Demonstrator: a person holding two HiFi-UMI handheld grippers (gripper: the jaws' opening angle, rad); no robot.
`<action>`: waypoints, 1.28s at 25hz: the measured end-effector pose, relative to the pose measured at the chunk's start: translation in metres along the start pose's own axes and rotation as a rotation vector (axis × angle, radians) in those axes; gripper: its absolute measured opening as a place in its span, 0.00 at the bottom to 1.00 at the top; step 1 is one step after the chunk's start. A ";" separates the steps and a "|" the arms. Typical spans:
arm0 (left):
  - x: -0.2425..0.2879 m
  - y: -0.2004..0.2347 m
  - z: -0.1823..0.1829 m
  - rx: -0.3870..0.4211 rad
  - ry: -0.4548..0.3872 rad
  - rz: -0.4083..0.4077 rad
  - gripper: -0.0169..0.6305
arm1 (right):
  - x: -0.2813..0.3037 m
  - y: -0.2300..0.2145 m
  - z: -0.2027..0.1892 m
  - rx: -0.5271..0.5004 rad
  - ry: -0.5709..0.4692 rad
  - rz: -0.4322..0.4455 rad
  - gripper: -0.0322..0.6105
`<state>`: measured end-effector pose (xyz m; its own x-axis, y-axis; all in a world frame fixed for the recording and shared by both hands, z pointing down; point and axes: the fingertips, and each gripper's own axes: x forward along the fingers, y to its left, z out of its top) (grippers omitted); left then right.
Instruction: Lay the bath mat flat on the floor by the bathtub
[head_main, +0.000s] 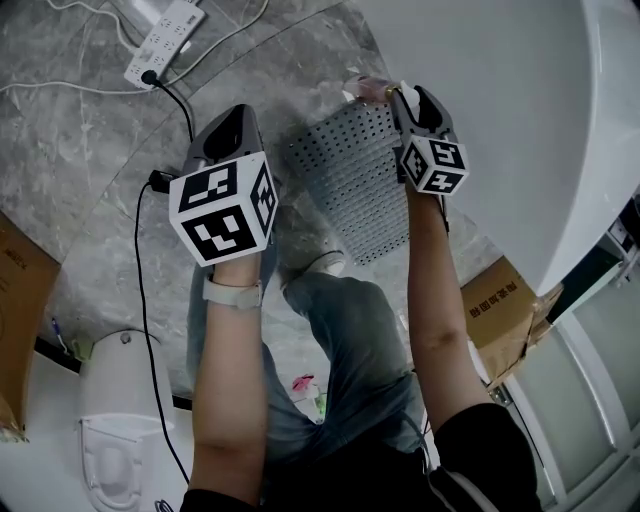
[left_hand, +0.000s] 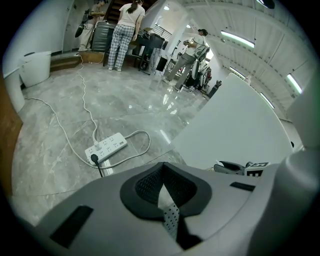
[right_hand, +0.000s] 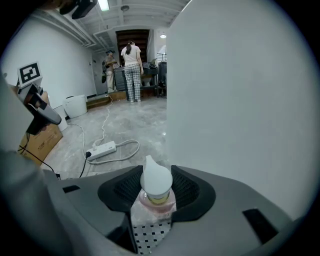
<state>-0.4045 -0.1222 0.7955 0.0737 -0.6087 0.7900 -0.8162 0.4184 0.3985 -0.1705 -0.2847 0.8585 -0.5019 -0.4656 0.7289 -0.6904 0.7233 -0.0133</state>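
While both hands work, the left gripper (left_hand: 164, 192) pinches one corner of the single grey bath mat (head_main: 355, 185). The right gripper (right_hand: 156, 199) pinches another beside one white-capped item (right_hand: 156, 177). The mat hangs over the floor (head_main: 90, 180) beside the bathtub (head_main: 500, 120).

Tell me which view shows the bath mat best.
The head view: most of the grey perforated bath mat shows, spread beside the white bathtub. The left gripper view shows only a narrow strip of it between the jaws; the right gripper view, a short strip under a white-capped object between the jaws.
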 end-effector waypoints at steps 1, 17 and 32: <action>0.001 0.000 0.000 -0.007 0.001 0.000 0.05 | 0.001 0.003 0.010 -0.006 -0.015 0.008 0.36; -0.001 0.050 0.009 -0.145 -0.004 0.044 0.05 | 0.073 0.061 0.078 -0.017 -0.078 0.080 0.36; -0.002 0.064 -0.004 -0.201 0.012 0.062 0.05 | 0.083 0.082 0.064 0.028 -0.120 0.115 0.50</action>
<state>-0.4548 -0.0918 0.8209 0.0349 -0.5702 0.8208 -0.6888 0.5813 0.4331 -0.3022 -0.2972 0.8739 -0.6357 -0.4392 0.6348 -0.6384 0.7615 -0.1125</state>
